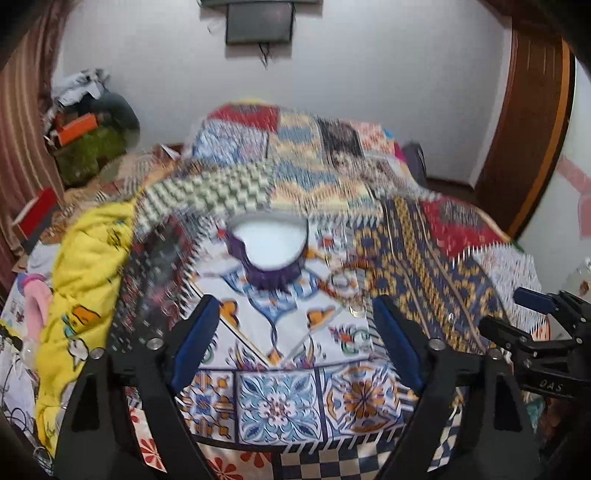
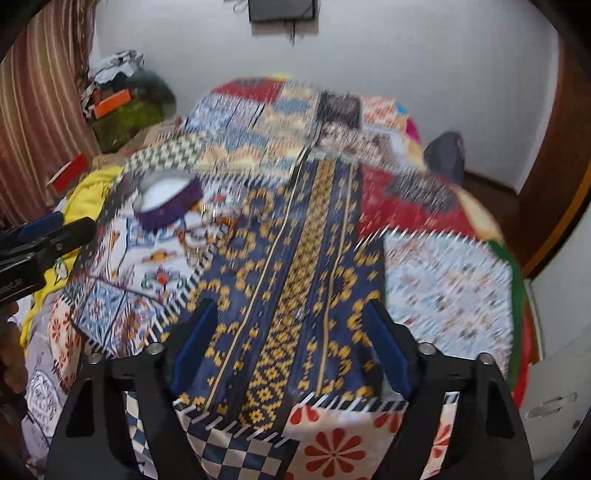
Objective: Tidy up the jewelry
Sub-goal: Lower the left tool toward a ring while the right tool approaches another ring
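Note:
A round purple box [image 1: 269,247] with a white inside sits open on the patchwork bedspread [image 1: 280,402], straight ahead of my left gripper [image 1: 295,328]. That gripper is open and holds nothing. Just right of the box lie some bangles [image 1: 341,282] and a small gold ring [image 1: 356,312], all blurred. My right gripper [image 2: 291,343] is also open and empty, over the blue and yellow strip of the bedspread [image 2: 295,295]. From there the purple box [image 2: 170,203] and bangles [image 2: 199,236] lie far to the left. The right gripper [image 1: 517,314] shows at the left view's right edge.
A yellow blanket [image 1: 88,280] is bunched at the bed's left side. Clothes and boxes [image 1: 88,125] are piled in the back left corner beside a striped curtain [image 1: 22,122]. A wooden door frame [image 1: 532,129] stands on the right. A screen [image 1: 260,22] hangs on the wall.

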A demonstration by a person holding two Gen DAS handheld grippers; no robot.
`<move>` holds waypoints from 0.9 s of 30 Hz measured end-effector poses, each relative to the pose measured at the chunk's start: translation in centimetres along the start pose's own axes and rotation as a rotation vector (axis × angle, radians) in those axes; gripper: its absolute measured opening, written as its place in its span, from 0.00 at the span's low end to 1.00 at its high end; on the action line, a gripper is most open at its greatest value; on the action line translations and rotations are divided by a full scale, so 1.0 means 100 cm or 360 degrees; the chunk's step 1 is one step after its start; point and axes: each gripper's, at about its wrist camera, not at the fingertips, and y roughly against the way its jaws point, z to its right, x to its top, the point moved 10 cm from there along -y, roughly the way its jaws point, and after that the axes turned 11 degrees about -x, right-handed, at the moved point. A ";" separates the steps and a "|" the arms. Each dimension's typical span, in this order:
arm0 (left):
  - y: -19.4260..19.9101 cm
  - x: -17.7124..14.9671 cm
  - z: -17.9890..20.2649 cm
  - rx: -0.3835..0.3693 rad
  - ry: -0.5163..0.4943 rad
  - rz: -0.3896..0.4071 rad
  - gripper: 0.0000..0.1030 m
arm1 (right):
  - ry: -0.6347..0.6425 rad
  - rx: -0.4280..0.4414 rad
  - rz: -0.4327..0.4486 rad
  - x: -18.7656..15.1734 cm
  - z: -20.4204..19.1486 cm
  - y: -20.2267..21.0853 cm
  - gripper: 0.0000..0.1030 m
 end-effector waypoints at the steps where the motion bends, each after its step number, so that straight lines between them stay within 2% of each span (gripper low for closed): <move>1: -0.005 -0.005 0.005 -0.0034 0.0021 -0.0028 0.73 | -0.0005 0.0020 -0.0029 -0.002 -0.001 -0.004 0.67; 3: -0.015 -0.013 0.008 -0.0066 0.0036 -0.0087 0.71 | -0.0027 0.0069 -0.0099 -0.007 -0.003 -0.015 0.58; 6: -0.022 -0.021 0.017 -0.0130 0.0085 -0.0125 0.71 | -0.0062 0.0127 -0.0166 -0.011 -0.003 -0.024 0.51; 8: -0.027 -0.025 0.022 -0.0171 0.0117 -0.0151 0.66 | -0.0075 0.0143 -0.0204 -0.013 -0.004 -0.031 0.48; 11: -0.034 -0.027 0.024 -0.0213 0.0139 -0.0184 0.64 | -0.0085 0.0165 -0.0261 -0.017 -0.006 -0.043 0.41; 13: -0.038 -0.027 0.024 -0.0227 0.0139 -0.0191 0.63 | -0.0100 0.0163 -0.0300 -0.022 -0.006 -0.051 0.41; 19: -0.047 -0.026 0.030 -0.0284 0.0141 -0.0201 0.62 | -0.0125 0.0153 -0.0287 -0.016 -0.004 -0.059 0.38; 27: -0.058 -0.027 0.044 -0.0362 0.0112 -0.0237 0.55 | -0.0123 0.0097 -0.0251 -0.011 0.003 -0.070 0.14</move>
